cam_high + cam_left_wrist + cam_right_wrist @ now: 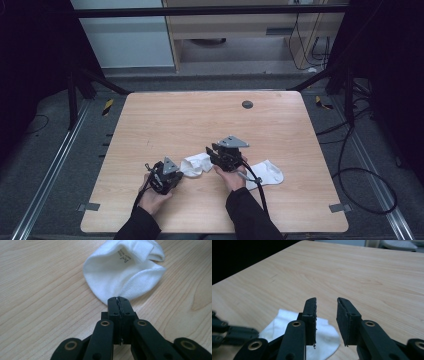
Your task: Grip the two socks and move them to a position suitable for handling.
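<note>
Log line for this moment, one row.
left gripper: shut on small white cotton sock edge | right gripper: open, empty | light wooden table

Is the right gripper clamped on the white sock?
No, the right gripper has open jaws with nothing between them; the white fabric sock lies below.

light: even, bright tabletop | surroundings: dark | shadows: soft | close views: near parts slightly blurred

two white socks lie on the table: one sock (196, 165) on the left, one sock (267, 173) on the right. two black grippers are in use, a left gripper (181, 172) and a right gripper (212, 150), each in one hand, so two hands. there is one wooden table (200, 120), with one dark round plug (247, 104) in its top.
</note>
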`<control>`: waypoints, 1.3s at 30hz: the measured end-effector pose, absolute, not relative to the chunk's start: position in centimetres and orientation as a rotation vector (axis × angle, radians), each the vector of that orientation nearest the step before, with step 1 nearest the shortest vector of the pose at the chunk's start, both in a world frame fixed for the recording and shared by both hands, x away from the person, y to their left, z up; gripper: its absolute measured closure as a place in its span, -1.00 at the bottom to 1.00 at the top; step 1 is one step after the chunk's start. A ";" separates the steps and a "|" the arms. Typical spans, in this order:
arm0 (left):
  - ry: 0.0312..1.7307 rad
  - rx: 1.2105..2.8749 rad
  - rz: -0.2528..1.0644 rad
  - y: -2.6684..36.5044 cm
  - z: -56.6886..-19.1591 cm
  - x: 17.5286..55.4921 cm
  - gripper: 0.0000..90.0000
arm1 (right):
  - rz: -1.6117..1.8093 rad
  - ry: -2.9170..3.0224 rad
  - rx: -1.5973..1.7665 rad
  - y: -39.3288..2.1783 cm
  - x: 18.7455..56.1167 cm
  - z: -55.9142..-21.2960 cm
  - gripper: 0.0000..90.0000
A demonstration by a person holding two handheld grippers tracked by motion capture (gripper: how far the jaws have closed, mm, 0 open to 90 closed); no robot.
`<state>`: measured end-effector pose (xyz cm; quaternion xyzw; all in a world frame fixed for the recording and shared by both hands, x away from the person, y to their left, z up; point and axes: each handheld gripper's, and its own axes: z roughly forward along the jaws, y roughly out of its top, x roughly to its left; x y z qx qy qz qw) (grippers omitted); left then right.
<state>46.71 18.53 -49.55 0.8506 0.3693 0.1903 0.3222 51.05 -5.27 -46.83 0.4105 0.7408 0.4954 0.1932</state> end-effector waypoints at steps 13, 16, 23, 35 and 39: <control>0.977 2.230 0.501 18.5 -49.5 46.9 0.98 | 1.281 2.338 1.044 -3.9 50.1 -49.6 0.45; 0.980 2.229 0.500 18.5 -49.5 46.9 0.98 | 1.264 2.355 1.039 -3.5 50.2 -50.0 0.48; 0.983 2.231 0.497 18.5 -49.5 47.0 0.98 | 1.200 2.399 1.049 -3.1 50.4 -50.6 0.85; 0.982 2.218 0.474 19.4 -49.0 46.8 0.98 | 1.373 2.326 1.106 -5.0 49.4 -47.6 0.92; 0.950 2.217 0.447 19.9 -48.5 46.5 0.98 | 1.396 2.304 1.137 -5.7 49.3 -47.0 0.92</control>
